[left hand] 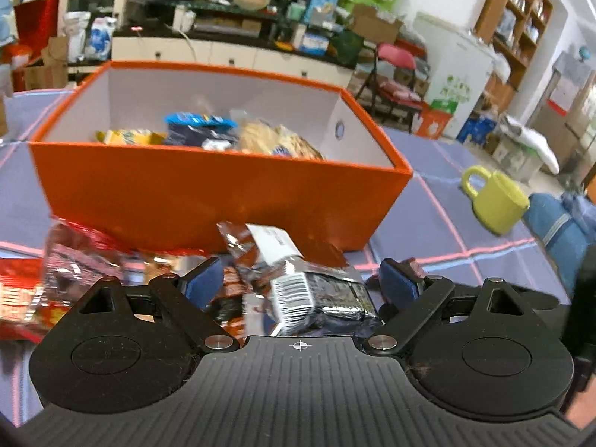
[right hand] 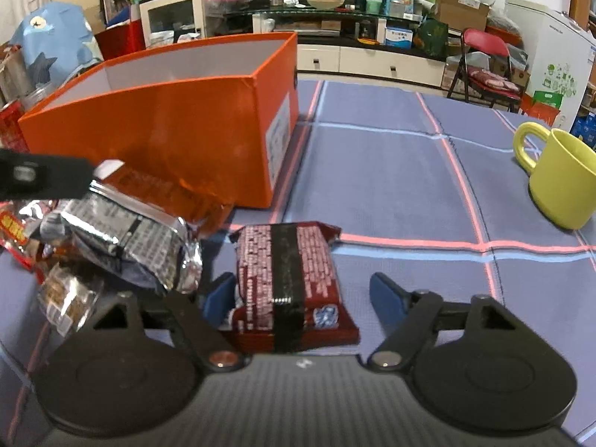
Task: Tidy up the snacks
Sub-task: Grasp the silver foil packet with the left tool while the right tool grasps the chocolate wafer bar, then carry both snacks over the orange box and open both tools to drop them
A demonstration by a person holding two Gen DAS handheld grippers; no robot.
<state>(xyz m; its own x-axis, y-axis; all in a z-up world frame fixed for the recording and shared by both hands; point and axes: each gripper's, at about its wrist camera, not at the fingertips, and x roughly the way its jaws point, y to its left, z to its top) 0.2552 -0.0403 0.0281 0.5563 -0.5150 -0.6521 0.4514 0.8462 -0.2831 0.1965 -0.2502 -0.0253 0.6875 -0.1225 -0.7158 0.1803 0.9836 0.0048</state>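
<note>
Left wrist view: left gripper (left hand: 300, 283) low centre, jaws apart around a silver foil snack pack (left hand: 320, 294); pads not pressing it, right pad clear of the foil. Orange box (left hand: 208, 201) fills mid-frame, several snacks already inside. Red wrappers (left hand: 56, 260) lie lower left on the blue cloth (left hand: 428, 201). Yellow-green mug (left hand: 495, 201) at right.

Right wrist view: right gripper (right hand: 301, 296) straddles a dark red snack bar (right hand: 287, 279) flat on the cloth; left pad about touching, right pad clear, so not clamped. Box upper left, silver pack at left.

Risk: slick foil likely slips on closing; an off-centre squeeze may skid the bar sideways.
</note>
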